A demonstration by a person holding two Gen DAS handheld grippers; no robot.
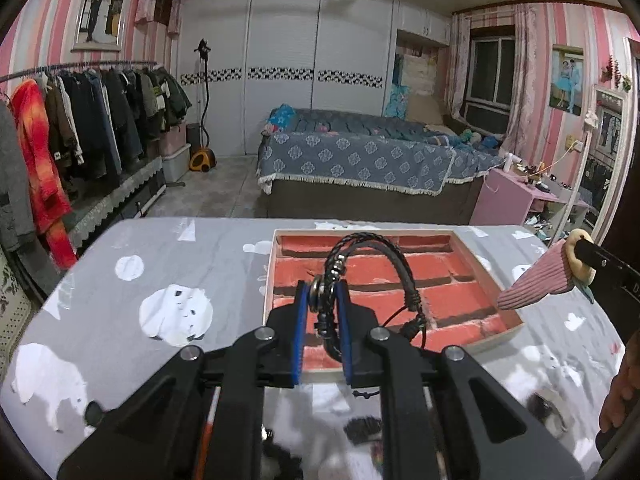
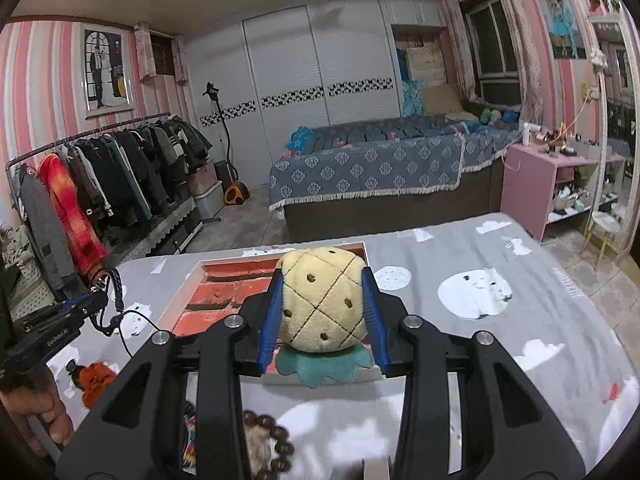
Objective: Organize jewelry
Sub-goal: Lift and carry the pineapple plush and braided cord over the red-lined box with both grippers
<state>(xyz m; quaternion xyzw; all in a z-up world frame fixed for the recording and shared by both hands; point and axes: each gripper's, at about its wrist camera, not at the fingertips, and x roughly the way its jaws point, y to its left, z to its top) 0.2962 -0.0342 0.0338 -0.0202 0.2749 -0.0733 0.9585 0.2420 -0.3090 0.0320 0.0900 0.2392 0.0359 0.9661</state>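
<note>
- Nearest my right camera, on the desk [image 2: 540,312], a brown bead bracelet [image 2: 272,440] lies below the tong arms beside a blurred multicoloured item; an orange fabric piece [image 2: 94,380] sits to the left. I judge the beads hard, smooth and liable to roll; a pinch across the strand would suit.
- Right tongs [image 2: 323,304]: partly apart, pads clamped on a plush pineapple [image 2: 320,300], gripped across its yellow body with the green leaves hanging toward me. I judge it light, soft and compressible, with little risk of slipping. From the left camera, a pink ribbed part shows beside it.
- Left tongs [image 1: 322,312]: nearly together, clamped on a black braided bracelet [image 1: 360,264] at its metal clasp end; the loop arches above the pads and thin cords trail to the right. I judge it light, flexible and prone to swing, so the clasp is the firm hold.
- Beyond both tongs, the red-lined tray [image 1: 460,240] rests on the desk, its compartments visibly unoccupied; both held items hover at its near edge.
</note>
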